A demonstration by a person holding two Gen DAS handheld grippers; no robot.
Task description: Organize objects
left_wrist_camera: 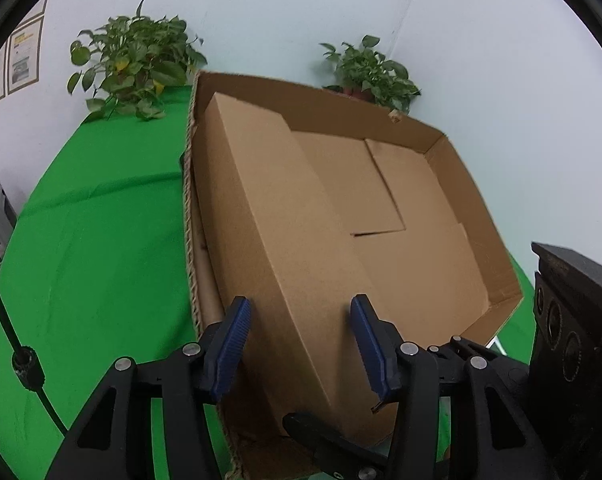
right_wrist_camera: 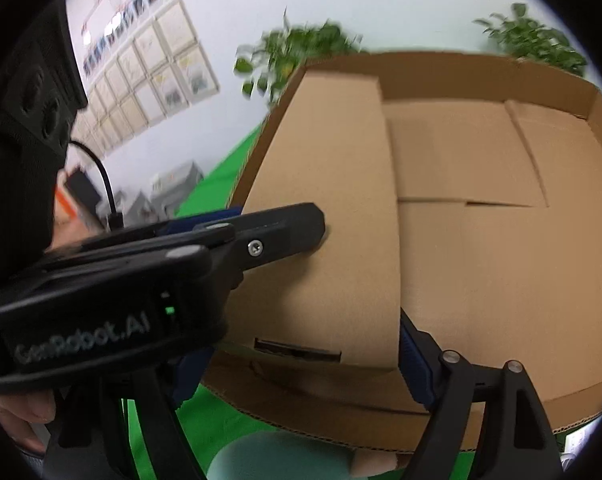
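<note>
A long closed cardboard box (left_wrist_camera: pixel 277 216) lies along the left side of a wide, shallow cardboard tray (left_wrist_camera: pixel 477 216), and its near end sticks out over the tray's front wall. In the right wrist view the long box (right_wrist_camera: pixel 341 184) fills the gap of my right gripper (right_wrist_camera: pixel 301 354). The right blue pad (right_wrist_camera: pixel 415 360) lies against the box's side, while the other pad is hidden behind the left gripper's body. My left gripper (left_wrist_camera: pixel 301 322) has its blue pads apart over the box's top left edge, and one black finger (right_wrist_camera: pixel 293 228) rests on the top face.
The tray sits on a green cloth (left_wrist_camera: pixel 93 248). Two potted plants (left_wrist_camera: pixel 133 68) (left_wrist_camera: pixel 369 72) stand at the back against the white wall. Grey crates (right_wrist_camera: pixel 173 188) and framed pictures (right_wrist_camera: pixel 161 64) are off to the left. A black cable (left_wrist_camera: pixel 5 320) hangs at the left.
</note>
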